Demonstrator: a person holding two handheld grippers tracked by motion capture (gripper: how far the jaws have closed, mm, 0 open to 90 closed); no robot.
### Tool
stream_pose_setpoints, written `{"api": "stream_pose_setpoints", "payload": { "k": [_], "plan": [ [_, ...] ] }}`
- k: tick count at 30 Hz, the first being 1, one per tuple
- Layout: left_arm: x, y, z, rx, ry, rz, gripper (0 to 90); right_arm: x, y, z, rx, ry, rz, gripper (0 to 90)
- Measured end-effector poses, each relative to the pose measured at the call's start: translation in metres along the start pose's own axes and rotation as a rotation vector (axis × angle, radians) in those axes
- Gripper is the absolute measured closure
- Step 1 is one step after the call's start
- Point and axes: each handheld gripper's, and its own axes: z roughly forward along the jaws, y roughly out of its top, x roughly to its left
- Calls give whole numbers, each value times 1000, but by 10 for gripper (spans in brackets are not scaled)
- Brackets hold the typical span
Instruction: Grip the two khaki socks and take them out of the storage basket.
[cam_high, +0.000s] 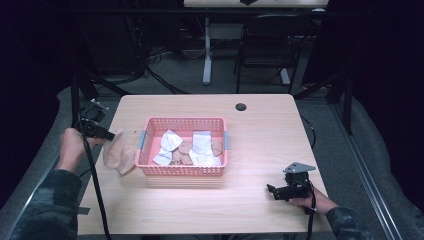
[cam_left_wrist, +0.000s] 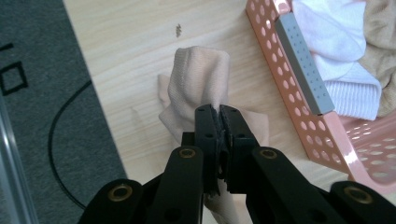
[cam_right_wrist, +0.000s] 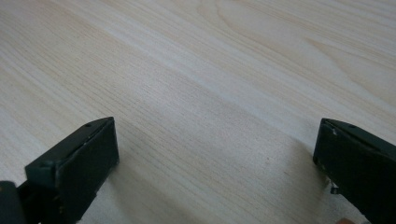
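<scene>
A beige sock (cam_high: 119, 155) hangs from my left gripper (cam_high: 118, 135), just left of the pink basket (cam_high: 183, 171); its lower end meets the table. In the left gripper view the black jaws are pinched on the beige sock (cam_left_wrist: 198, 79), my left gripper (cam_left_wrist: 219, 111) shut on its fabric, with the pink basket (cam_left_wrist: 299, 116) to the right. The basket holds white socks (cam_high: 202, 141) and beige socks (cam_high: 185, 147). My right gripper (cam_high: 272, 191) rests low over the table at the front right, and in the right gripper view my right gripper (cam_right_wrist: 217, 140) stands wide open over bare wood.
The wooden table (cam_high: 260, 130) has a cable hole (cam_high: 241, 106) at the back. A black cable (cam_high: 95, 185) runs down from the left gripper. A chair (cam_high: 267, 45) and a table leg (cam_high: 207, 50) stand beyond the far edge. Grey floor (cam_left_wrist: 42, 93) lies left of the table.
</scene>
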Motion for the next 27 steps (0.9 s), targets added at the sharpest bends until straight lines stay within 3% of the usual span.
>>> {"api": "stream_pose_setpoints", "payload": {
  "k": [4, 13, 16, 21, 27],
  "plan": [
    [-2, 0, 16, 9, -17, -15, 862, 0, 0, 0, 0, 0, 0, 0],
    [-2, -1, 46, 56, -6, -36, 838, 0, 0, 0, 0, 0, 0, 0],
    [-1, -1, 48, 56, 12, -45, 727, 0, 0, 0, -3, 1, 3, 0],
    [3, -5, 41, 40, 54, -72, 419, 0, 0, 0, -3, 1, 3, 0],
    [7, -17, 18, -29, 65, -90, 257, 0, 0, 0, -1, 1, 2, 0]
  ]
}}
